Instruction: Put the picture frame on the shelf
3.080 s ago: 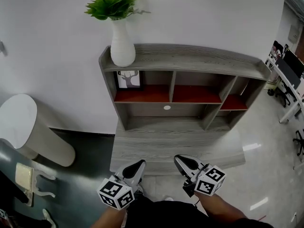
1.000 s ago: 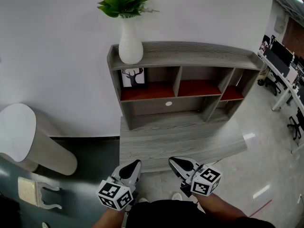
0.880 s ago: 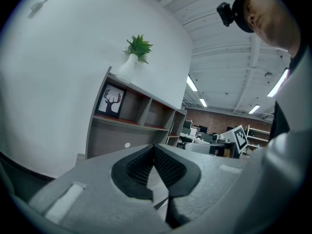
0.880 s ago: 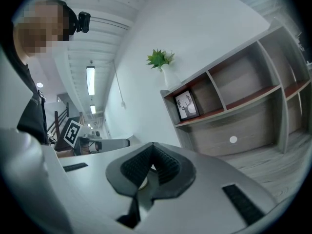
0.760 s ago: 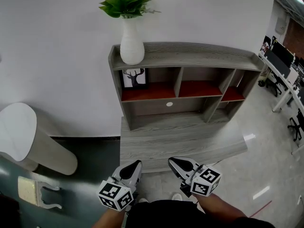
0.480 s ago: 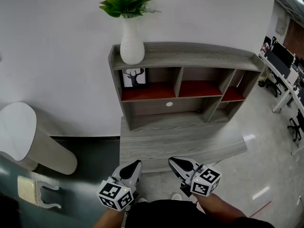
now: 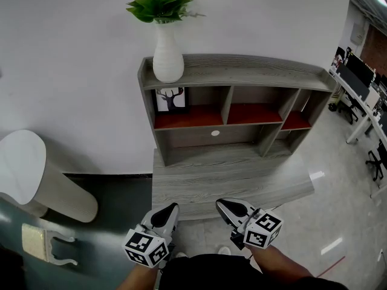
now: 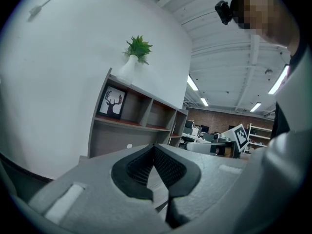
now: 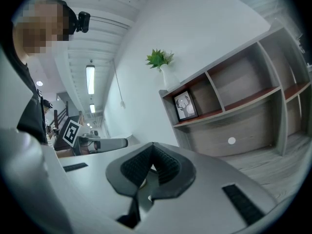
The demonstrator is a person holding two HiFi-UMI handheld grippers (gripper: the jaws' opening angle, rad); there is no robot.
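Closest in, left gripper [image 7: 169,211] and right gripper [image 7: 224,206] side by side, jaws pressed together on nothing, each bearing a cube of black-and-white square markers. Hover just short of the grey wood bench [image 7: 230,177]. Farther back, picture frame [image 7: 170,99] with a deer print, upright in the leftmost compartment of the shelf [image 7: 254,76], beneath a white vase [image 7: 167,58] of green leaves.

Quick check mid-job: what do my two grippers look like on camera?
The left gripper and right gripper match: light grey shells, black ribbed jaws tapering to a point, and a white cube with black square markers at the rear.
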